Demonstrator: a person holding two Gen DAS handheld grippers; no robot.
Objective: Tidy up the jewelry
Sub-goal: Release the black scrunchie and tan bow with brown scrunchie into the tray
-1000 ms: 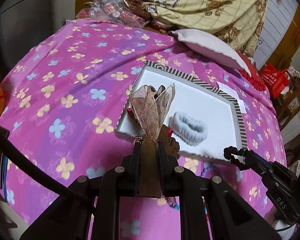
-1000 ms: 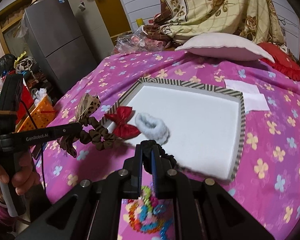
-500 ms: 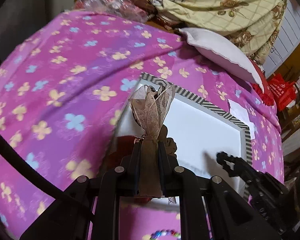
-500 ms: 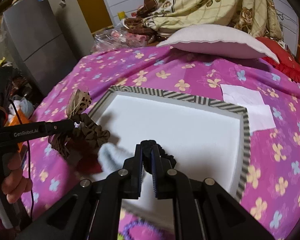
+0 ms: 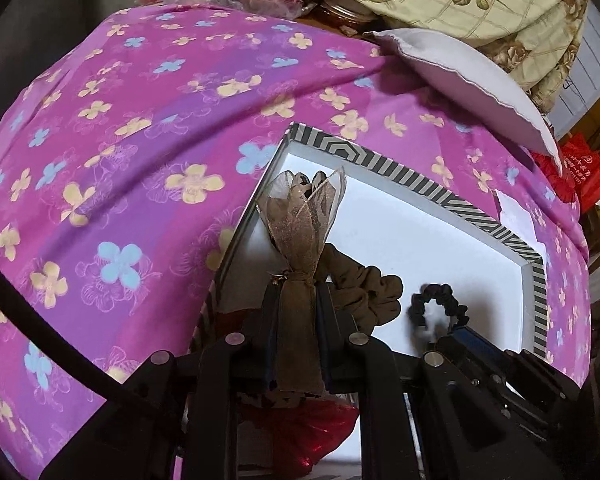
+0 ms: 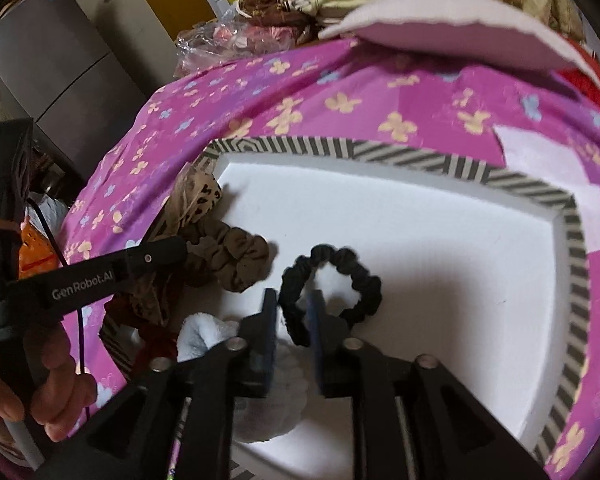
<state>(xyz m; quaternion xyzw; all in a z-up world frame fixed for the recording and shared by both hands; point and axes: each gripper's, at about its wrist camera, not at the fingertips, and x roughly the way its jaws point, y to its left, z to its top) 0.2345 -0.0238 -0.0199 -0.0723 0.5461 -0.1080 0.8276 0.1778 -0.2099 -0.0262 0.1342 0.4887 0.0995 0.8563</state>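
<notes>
Gripping the brown ribbon scrunchie (image 5: 300, 240) by its ribbon tail, the left gripper (image 5: 298, 312) has both fingers pressed flat against the fabric, so the gauzy bow fans up past the fingertips while the ruffled brown loop bulges out on the right side and hangs over the near left part of the white tray (image 5: 440, 240). From the right wrist camera the same scrunchie (image 6: 228, 252) sits against the tray's left wall (image 6: 420, 156), with its leopard-print ribbon at the corner.

The right gripper (image 6: 294, 300) has its fingers parted, and the black scrunchie (image 6: 340, 276) lies on the tray floor with its near edge passing between them. The pads appear not to pinch it, though blur there makes contact hard to judge. In the left view that black scrunchie (image 5: 438, 304) lies just right of the brown one, apart from it.

A red bow (image 5: 300, 432) is mostly hidden under the left gripper's frame, and a pale blue fluffy scrunchie (image 6: 204, 336) is half covered by the right gripper's body. Both are at the tray's near left end.

The tray rests on a magenta flowered bedspread (image 5: 140, 120), with a white pillow (image 5: 460, 80) and a cream floral quilt (image 5: 480, 0) behind it.
</notes>
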